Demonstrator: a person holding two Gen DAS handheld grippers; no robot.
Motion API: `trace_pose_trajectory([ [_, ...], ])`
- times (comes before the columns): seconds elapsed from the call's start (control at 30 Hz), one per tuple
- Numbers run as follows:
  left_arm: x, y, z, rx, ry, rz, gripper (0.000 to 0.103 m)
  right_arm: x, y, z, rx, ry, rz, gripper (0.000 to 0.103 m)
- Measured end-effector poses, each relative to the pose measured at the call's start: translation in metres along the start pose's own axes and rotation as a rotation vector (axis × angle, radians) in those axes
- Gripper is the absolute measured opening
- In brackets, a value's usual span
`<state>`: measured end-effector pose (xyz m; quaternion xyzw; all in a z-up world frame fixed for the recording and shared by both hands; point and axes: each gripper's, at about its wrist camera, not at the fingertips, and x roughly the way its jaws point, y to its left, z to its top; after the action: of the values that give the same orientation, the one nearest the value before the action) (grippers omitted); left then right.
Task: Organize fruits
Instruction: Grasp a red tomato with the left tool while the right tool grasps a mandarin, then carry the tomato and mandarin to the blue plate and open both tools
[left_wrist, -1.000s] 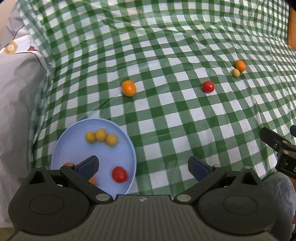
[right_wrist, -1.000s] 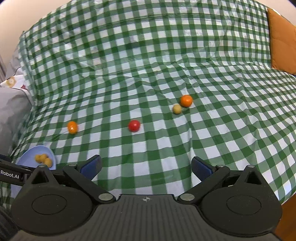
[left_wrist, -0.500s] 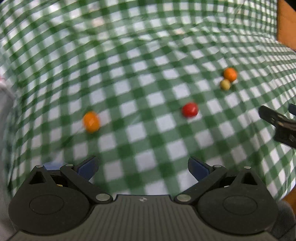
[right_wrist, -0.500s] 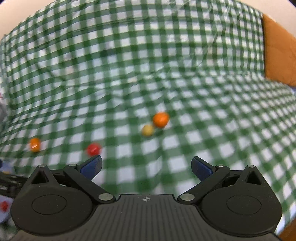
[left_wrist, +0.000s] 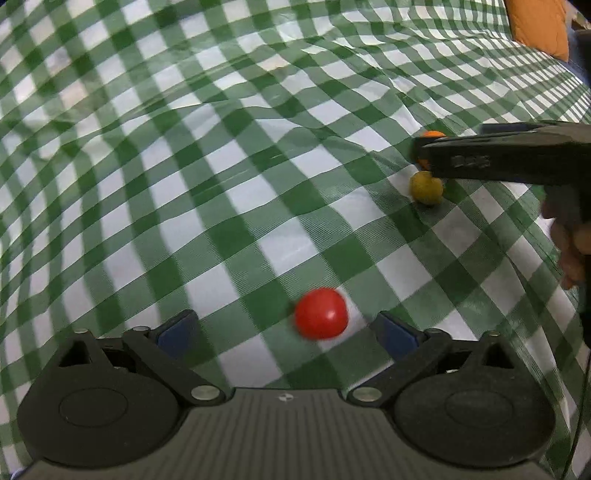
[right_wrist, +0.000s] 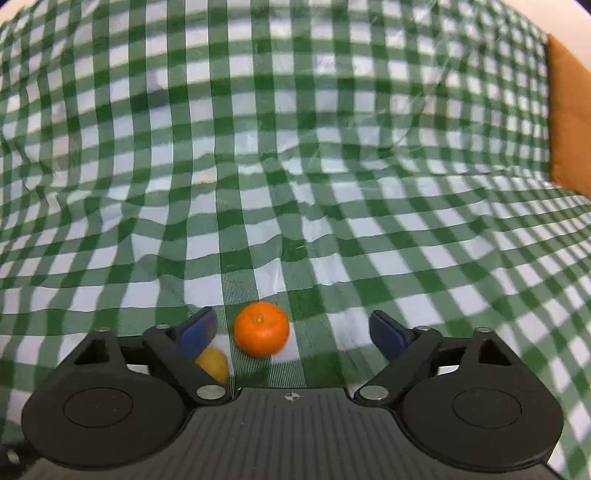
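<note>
My left gripper (left_wrist: 286, 326) hangs low over the green checked cloth (left_wrist: 229, 155), its jaws apart and just now narrowing. The red fruit (left_wrist: 320, 313) lies on the cloth between them, nearer the right finger, with a gap on both sides and no pad touching it. Ahead of it the cloth runs open and wrinkled, bare to the far edge.

My right gripper (right_wrist: 293, 332) is also spread, its jaws just now closing in. The orange (right_wrist: 261, 329) sits between them, closer to the left finger and clear of both pads. A yellow fruit (right_wrist: 212, 363) lies just beside the orange, tucked partly under my left finger, outside the gap. To the right of the orange the cloth is free up to the other finger.

In the left view, my right gripper reaches in from the right edge over the orange and yellow fruit. An orange cushion (right_wrist: 569, 122) bounds the cloth at far right.
</note>
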<state>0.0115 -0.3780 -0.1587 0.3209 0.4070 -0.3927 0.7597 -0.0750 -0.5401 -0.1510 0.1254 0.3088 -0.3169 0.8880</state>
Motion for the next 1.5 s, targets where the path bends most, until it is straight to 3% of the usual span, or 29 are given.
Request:
trace_pose_trajectory([
  [0.03, 0.003, -0.002, 0.001, 0.003, 0.002, -0.013, 0.083, 0.006, 0.001, -0.002, -0.005, 0.01, 0.008, 0.069],
  [0.07, 0.004, -0.002, 0.001, 0.001, 0.0, -0.042, 0.067, 0.013, 0.001, -0.005, -0.016, 0.028, 0.016, 0.063],
  [0.1, 0.001, -0.002, 0.001, -0.011, -0.011, -0.077, 0.032, 0.014, 0.003, -0.009, -0.039, 0.005, 0.01, 0.057],
  [0.13, -0.003, -0.002, 0.0, -0.008, -0.019, -0.098, 0.033, 0.01, 0.006, -0.012, -0.074, -0.016, 0.016, 0.037],
  [0.2, -0.007, -0.005, -0.002, 0.004, -0.026, -0.074, 0.033, 0.004, 0.012, -0.015, -0.119, -0.018, -0.003, 0.037],
  [0.3, -0.016, 0.003, -0.008, -0.024, -0.021, -0.097, 0.033, -0.009, 0.009, -0.017, -0.103, -0.029, -0.034, 0.037],
  [0.47, -0.06, 0.022, -0.02, -0.092, -0.036, -0.076, 0.033, -0.054, 0.001, -0.009, -0.056, -0.047, -0.046, 0.037],
  [0.67, -0.138, 0.053, -0.061, -0.178, -0.038, -0.025, 0.033, -0.148, 0.032, -0.015, -0.033, -0.045, 0.072, 0.037],
  [0.93, -0.238, 0.091, -0.152, -0.265, -0.032, 0.064, 0.033, -0.258, 0.115, -0.048, -0.02, 0.024, 0.282, 0.037],
  [1.2, -0.298, 0.12, -0.235, -0.355, 0.0, 0.125, 0.033, -0.348, 0.18, -0.083, -0.075, 0.061, 0.404, 0.037],
  [1.5, -0.342, 0.136, -0.289, -0.429, -0.038, 0.137, 0.033, -0.404, 0.219, -0.125, -0.19, 0.096, 0.479, 0.037],
])
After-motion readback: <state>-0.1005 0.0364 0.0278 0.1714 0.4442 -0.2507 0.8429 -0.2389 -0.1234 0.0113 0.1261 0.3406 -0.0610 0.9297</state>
